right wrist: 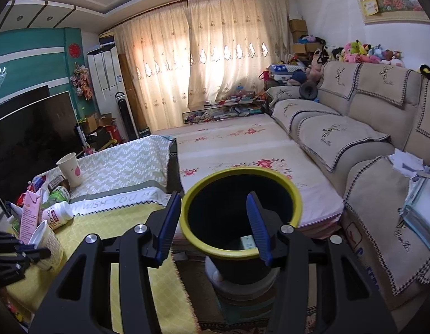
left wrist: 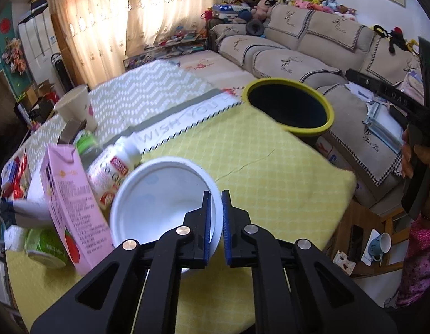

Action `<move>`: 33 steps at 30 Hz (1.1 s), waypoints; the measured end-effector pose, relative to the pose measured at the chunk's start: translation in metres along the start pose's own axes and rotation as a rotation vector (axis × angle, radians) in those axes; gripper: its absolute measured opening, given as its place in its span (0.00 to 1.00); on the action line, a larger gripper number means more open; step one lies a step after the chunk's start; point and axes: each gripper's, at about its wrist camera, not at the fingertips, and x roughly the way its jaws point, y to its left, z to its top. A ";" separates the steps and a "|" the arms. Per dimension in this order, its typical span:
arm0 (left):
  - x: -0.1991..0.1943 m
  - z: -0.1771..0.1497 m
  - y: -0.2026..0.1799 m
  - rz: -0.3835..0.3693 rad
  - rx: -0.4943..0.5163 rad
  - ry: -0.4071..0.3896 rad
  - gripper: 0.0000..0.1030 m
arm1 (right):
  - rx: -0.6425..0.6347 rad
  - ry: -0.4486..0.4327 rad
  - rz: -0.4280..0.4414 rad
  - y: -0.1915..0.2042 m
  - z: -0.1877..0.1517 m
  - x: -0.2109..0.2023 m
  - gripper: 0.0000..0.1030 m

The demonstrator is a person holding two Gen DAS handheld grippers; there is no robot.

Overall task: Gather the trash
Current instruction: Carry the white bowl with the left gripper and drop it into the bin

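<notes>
Nearest the left wrist camera, the left gripper (left wrist: 215,217) had its blue pads pinched on the near rim of a white paper bowl-cup (left wrist: 162,203), one pad inside the wall and one outside. The cup leaned with its open mouth toward the camera, so the grip sat on the lip closest to the hand, and the cup's axis ran away from the gripper toward the clutter behind it. It stood on the yellow checked tablecloth (left wrist: 256,172), touching or just beside a pink strawberry milk carton (left wrist: 70,208) and a white supplement bottle (left wrist: 112,169) lying on its side. A green yogurt cup (left wrist: 45,247) lay tipped over at the near left, and a paper cup (left wrist: 76,105) stood upright farther back.

The yellow-rimmed black trash bin (left wrist: 290,105) lay ahead and to the right of the held cup, past the far right corner of the table, well apart from it. My reading is that the coming move would be a lift and a carry rightward and forward across the cloth until the cup hung over the bin's mouth.

In the right wrist view the right gripper (right wrist: 212,225) stood with its jaws apart, straddling the near left rim of the bin (right wrist: 240,250); whether a pad touched the rim I could not tell. It was the nearer hand to the bin, seemingly steadying or waiting there. Something pale lay at the bin's bottom.
</notes>
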 end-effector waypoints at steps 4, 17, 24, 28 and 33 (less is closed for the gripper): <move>-0.004 0.015 -0.013 -0.025 0.036 -0.033 0.07 | 0.006 -0.012 -0.038 -0.011 -0.002 -0.011 0.45; 0.022 0.103 -0.087 -0.172 0.191 -0.125 0.07 | 0.085 -0.031 -0.127 -0.058 -0.011 -0.024 0.45; 0.076 0.157 -0.126 -0.231 0.243 -0.114 0.07 | 0.131 -0.023 -0.187 -0.088 -0.017 -0.026 0.45; 0.119 0.182 -0.140 -0.251 0.242 -0.066 0.07 | 0.154 -0.010 -0.199 -0.100 -0.021 -0.022 0.45; 0.165 0.197 -0.152 -0.247 0.245 -0.019 0.11 | 0.170 0.008 -0.196 -0.104 -0.025 -0.013 0.46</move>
